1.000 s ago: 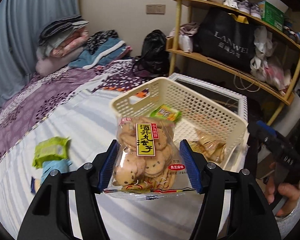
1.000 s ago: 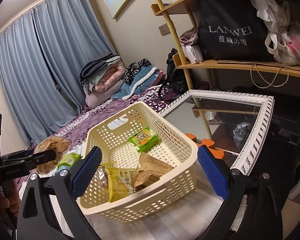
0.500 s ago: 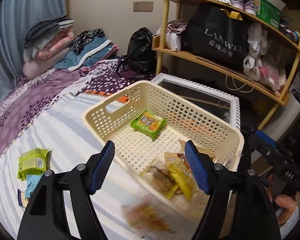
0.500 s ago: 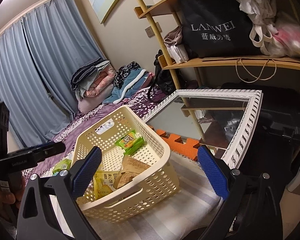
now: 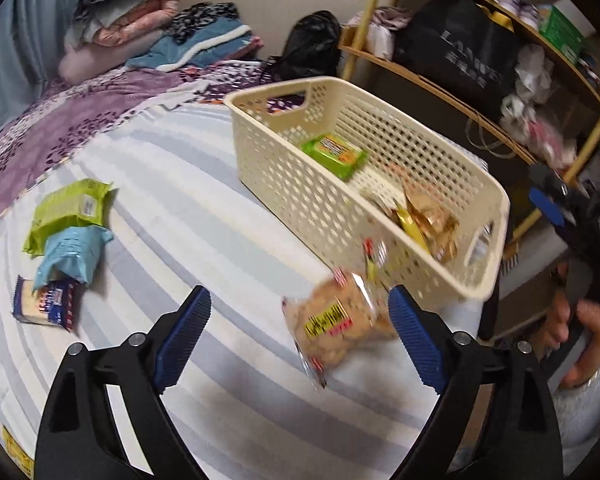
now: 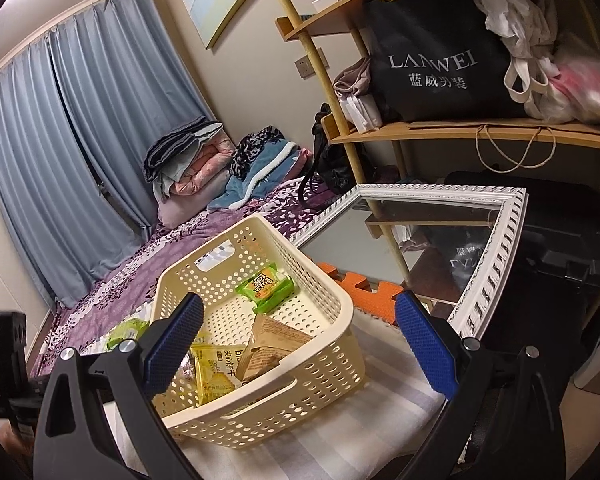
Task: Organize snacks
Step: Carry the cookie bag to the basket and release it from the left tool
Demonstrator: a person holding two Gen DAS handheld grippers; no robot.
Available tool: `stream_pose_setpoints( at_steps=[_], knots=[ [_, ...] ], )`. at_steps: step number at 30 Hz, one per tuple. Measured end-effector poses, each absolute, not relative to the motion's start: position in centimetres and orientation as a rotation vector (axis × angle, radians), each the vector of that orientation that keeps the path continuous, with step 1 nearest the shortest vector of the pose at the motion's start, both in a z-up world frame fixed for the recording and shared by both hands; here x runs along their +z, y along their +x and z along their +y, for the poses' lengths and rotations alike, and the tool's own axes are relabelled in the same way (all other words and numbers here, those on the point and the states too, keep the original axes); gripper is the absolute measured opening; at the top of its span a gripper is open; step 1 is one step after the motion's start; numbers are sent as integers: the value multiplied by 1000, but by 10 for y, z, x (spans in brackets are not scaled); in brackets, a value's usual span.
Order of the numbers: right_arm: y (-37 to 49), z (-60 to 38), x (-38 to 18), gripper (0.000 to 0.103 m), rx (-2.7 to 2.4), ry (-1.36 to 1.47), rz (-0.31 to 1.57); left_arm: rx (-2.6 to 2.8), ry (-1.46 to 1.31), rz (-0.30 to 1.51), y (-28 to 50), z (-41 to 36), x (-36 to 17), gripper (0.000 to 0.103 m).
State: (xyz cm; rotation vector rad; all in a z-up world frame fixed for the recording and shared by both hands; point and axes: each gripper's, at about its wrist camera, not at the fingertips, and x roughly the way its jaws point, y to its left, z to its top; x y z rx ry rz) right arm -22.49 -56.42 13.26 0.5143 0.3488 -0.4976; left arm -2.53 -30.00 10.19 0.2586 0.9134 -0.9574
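A clear bag of cookies with a yellow label shows blurred over the striped sheet, just outside the near wall of the cream basket. It sits between the fingers of my left gripper, whose jaws are opening, and neither pad touches it. Inside the basket are a green packet, a yellow packet and brown packets. My right gripper hovers open at the basket's near end, holding nothing.
Three loose snacks lie on the sheet at left: a green pack, a light blue pack and a blue-and-white pack. A white-framed mirror and wooden shelves stand beyond the basket. Folded bedding is piled at the back.
My left gripper let go of the cookie bag and its jaws spread wide. The bag dropped to the sheet beside the basket. The left gripper sank lower; the right one barely moved.
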Motion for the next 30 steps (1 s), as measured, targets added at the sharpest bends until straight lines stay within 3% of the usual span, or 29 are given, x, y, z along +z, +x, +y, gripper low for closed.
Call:
stream_pose_setpoints(
  at_steps=[10, 19, 21, 27, 30],
  knots=[
    [-220, -556, 137, 96, -502, 498, 362, -1144, 470, 851, -61, -316, 58, 98],
    [-217, -551, 138, 96, -506, 492, 371, -1144, 435, 853, -38, -346, 41, 97],
    [-218, -553, 137, 96, -509, 495, 371, -1154, 440, 854, -38, -350, 38, 82],
    [-221, -557, 136, 96, -519, 502, 366, -1127, 427, 838, -43, -339, 45, 65],
    [-221, -559, 135, 96, -519, 506, 359, -1101, 404, 826, -42, -327, 59, 64]
  ],
)
